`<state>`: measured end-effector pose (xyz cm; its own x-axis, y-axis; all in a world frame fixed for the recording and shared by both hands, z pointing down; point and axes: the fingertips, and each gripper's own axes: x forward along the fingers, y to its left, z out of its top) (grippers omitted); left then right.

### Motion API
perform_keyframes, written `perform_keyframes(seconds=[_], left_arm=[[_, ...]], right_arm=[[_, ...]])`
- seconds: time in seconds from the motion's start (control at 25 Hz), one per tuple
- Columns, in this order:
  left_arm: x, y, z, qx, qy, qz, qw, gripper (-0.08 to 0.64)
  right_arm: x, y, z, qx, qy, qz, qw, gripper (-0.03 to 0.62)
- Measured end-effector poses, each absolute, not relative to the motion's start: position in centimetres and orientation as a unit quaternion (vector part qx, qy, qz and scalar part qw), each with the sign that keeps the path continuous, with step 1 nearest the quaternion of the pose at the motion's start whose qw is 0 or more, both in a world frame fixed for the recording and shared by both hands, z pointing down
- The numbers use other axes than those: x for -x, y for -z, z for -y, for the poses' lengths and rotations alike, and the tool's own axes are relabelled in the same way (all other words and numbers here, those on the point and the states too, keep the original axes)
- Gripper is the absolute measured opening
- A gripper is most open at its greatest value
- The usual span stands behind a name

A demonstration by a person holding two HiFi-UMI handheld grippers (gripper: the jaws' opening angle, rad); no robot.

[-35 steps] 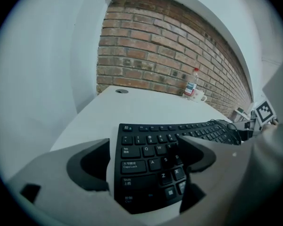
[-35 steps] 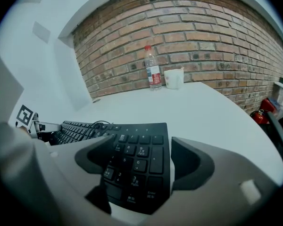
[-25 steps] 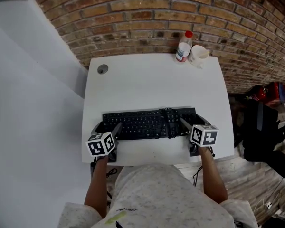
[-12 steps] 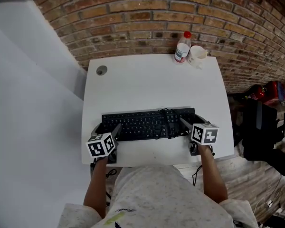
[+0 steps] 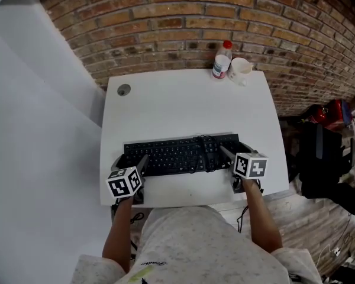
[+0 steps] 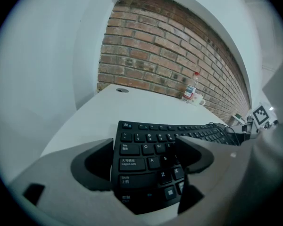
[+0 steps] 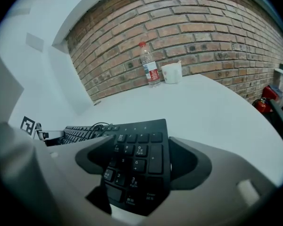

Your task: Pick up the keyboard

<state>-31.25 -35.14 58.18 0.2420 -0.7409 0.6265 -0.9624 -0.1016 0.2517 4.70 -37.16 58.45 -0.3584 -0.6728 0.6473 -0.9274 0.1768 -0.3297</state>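
On the white table [image 5: 183, 105], near my edge, lies the black keyboard [image 5: 177, 154]; my left gripper [image 5: 132, 160] straddles its left end and my right gripper [image 5: 236, 152] its number-pad end, both with jaws spread wide

A red-brown brick wall [image 5: 183, 16] with pale mortar runs across the far side of the room, its lower courses darker and scuffed. Against it stands a white table [image 5: 183, 105] with rounded corners and a round cable hole [image 5: 123, 90] near its far left corner. To the left rises a plain white wall [image 5: 35, 129] — smooth and bare, meeting the brick at a corner. On the right the floor [image 5: 310, 218] is pale and worn, with thin cables trailing over it; a red object [image 5: 331, 112] and a bulky black one [image 5: 319, 158] sit there beside the table. The light is even and soft — shadows are faint.
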Motion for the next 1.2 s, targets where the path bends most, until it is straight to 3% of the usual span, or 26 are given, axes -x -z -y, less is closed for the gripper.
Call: perform_keyframes(seconds=[1.2], left_arm=[[28.5, -42.5, 32.3, -0.751, -0.071, 0.628, 0.19, 0.405]], right_arm=[[-7.1, -42.7, 35.9, -0.537, -0.218, 0.81, 0.087, 0.374]])
